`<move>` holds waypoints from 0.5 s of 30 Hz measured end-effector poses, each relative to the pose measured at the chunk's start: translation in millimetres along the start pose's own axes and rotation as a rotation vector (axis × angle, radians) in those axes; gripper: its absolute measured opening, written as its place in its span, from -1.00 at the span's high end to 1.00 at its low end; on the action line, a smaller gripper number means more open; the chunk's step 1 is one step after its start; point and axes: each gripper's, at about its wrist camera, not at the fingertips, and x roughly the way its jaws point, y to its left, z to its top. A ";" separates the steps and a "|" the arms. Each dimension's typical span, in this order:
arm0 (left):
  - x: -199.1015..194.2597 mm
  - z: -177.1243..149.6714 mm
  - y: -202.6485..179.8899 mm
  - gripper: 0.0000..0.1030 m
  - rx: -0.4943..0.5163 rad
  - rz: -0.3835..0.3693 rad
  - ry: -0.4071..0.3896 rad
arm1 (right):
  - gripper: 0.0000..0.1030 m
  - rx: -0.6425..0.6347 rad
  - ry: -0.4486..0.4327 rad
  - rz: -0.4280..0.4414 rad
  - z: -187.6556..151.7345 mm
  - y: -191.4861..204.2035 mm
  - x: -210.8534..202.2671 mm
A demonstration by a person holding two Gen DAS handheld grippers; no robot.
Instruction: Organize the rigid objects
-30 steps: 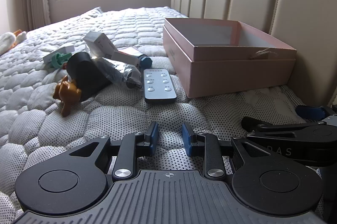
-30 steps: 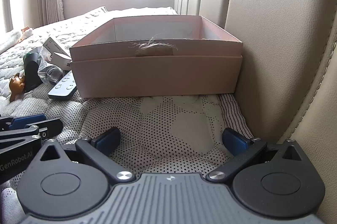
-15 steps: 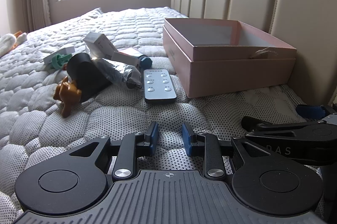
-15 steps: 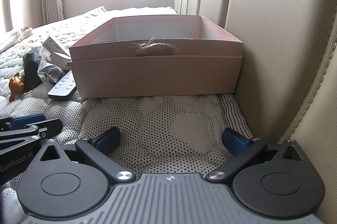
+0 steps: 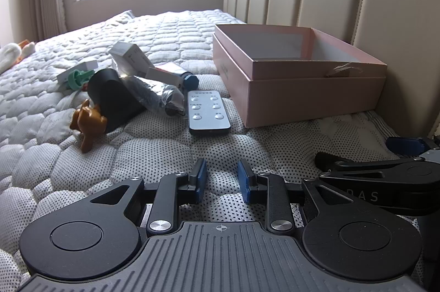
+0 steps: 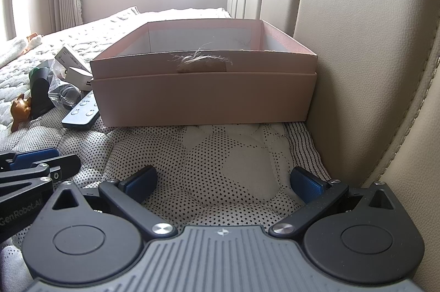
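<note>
An open pink box (image 5: 297, 83) sits on the bed against the headboard; it also shows in the right wrist view (image 6: 203, 88). Left of it lie a grey remote (image 5: 207, 112), a black cylinder (image 5: 112, 96), a brown toy figure (image 5: 88, 123), a plastic-wrapped item (image 5: 154, 95), white cartons (image 5: 130, 57) and a green piece (image 5: 78, 77). My left gripper (image 5: 221, 179) rests low on the mattress, short of the remote, its jaws narrowly apart and empty. My right gripper (image 6: 222, 183) is wide open and empty, short of the box.
The padded headboard (image 6: 357, 44) rises close on the right. The quilted mattress (image 5: 165, 30) stretches back to a window. A white soft toy (image 5: 11, 55) lies at the far left edge. The remote shows in the right wrist view (image 6: 81, 116) too.
</note>
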 end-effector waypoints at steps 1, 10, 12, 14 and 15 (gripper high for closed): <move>0.0 0.1 0.1 0.44 0.000 0.000 0.000 | -1.00 0.001 0.000 0.000 -0.1 -0.8 -0.7; -1.2 -0.8 -1.6 0.44 0.009 0.009 -0.003 | -1.00 0.002 -0.002 0.003 0.8 -1.9 -0.7; -1.3 -0.6 -1.4 0.44 0.004 0.005 -0.003 | -1.00 0.004 -0.005 0.005 0.4 -3.3 -0.7; -1.5 -0.7 -1.4 0.44 -0.003 0.000 -0.003 | -1.00 -0.003 -0.005 -0.002 -0.8 -0.9 -0.5; -1.6 -1.0 -0.2 0.44 -0.008 -0.003 -0.003 | -1.00 -0.007 -0.006 -0.008 -0.9 0.0 -1.6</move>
